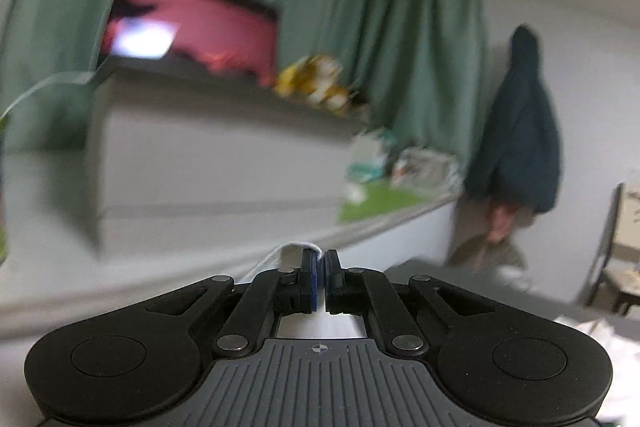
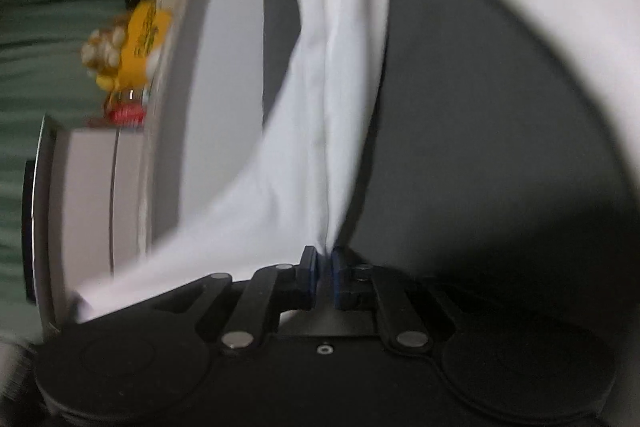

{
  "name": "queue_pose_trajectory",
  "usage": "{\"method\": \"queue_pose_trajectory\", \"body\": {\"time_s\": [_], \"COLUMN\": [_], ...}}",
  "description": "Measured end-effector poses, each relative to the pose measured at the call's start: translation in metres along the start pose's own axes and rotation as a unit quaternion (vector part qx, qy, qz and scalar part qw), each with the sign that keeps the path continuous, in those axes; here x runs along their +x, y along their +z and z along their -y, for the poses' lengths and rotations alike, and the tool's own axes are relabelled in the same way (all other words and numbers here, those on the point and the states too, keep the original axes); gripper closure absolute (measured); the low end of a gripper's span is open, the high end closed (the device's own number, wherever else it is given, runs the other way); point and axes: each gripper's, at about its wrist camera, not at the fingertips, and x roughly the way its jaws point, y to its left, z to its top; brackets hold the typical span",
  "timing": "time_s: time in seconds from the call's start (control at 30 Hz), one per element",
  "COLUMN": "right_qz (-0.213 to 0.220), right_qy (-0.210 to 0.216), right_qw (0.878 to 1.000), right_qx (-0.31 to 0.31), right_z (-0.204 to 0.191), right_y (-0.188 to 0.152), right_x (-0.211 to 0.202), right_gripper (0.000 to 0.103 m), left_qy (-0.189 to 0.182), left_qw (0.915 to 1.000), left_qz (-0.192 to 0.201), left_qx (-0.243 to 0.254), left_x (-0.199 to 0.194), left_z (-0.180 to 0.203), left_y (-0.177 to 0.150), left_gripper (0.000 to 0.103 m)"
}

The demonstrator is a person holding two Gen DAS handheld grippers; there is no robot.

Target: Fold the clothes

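Edges and room: the white cloth hangs stretched from the right gripper up across the view to a bunched upper end; dark grey surface shows open beside it. In the left view a pale ledge runs across just beyond the fingertips.
Cloth: one part is pinched in the right gripper; a thin white hem loops over the tips of the left gripper.
Surroundings: green curtain, white cabinet with a yellow toy on top, a dark coat hanging on the wall, a chair at the right edge. All are blurred and well apart from the grippers.
Left gripper: level, pointing at the cabinet; jaws nearly together, pinching the white hem.
Right gripper: rolled sideways, so the room appears turned; jaws clamped on the cloth.
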Motion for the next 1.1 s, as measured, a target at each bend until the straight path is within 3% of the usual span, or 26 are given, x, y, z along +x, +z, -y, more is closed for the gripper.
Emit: {"method": "queue_pose_trajectory", "body": {"time_s": [0.07, 0.2, 0.33, 0.53, 0.63, 0.77, 0.93, 1.03, 1.1], "right_qz": [-0.004, -0.014, -0.005, 0.025, 0.039, 0.058, 0.077, 0.075, 0.072], "right_qy": [0.016, 0.037, 0.034, 0.040, 0.049, 0.060, 0.069, 0.045, 0.030], "right_qw": [0.999, 0.994, 0.990, 0.990, 0.989, 0.988, 0.987, 0.991, 0.993], "right_qx": [-0.032, -0.104, -0.135, -0.135, -0.131, -0.127, -0.119, -0.099, -0.087], "right_z": [-0.007, -0.018, -0.013, 0.005, 0.012, 0.022, 0.038, 0.060, 0.074], "right_y": [0.001, 0.003, 0.014, 0.036, 0.049, 0.066, 0.089, 0.109, 0.116], "right_x": [-0.015, -0.063, -0.131, -0.215, -0.253, -0.303, -0.361, -0.368, -0.368], "right_gripper": [0.073, 0.065, 0.057, 0.052, 0.049, 0.034, 0.034, 0.033, 0.032], "left_qy": [-0.013, -0.027, -0.062, -0.180, -0.235, -0.303, -0.385, -0.425, -0.433], "left_qw": [0.9998, 0.9990, 0.9962, 0.9806, 0.9700, 0.9495, 0.9119, 0.8856, 0.8739], "left_qz": [0.014, 0.036, 0.061, 0.078, 0.050, 0.007, -0.047, -0.079, -0.102], "left_qx": [0.004, 0.002, -0.008, 0.007, 0.035, 0.080, 0.135, 0.169, 0.197], "left_x": [-0.004, -0.009, -0.017, -0.050, -0.062, -0.077, -0.095, -0.104, -0.103], "left_z": [0.010, 0.018, 0.027, 0.079, 0.121, 0.177, 0.247, 0.284, 0.291], "left_y": [0.012, 0.038, 0.060, 0.071, 0.040, -0.008, -0.069, -0.104, -0.125], "left_gripper": [0.100, 0.100, 0.100, 0.100, 0.100, 0.100, 0.100, 0.100, 0.100]}}
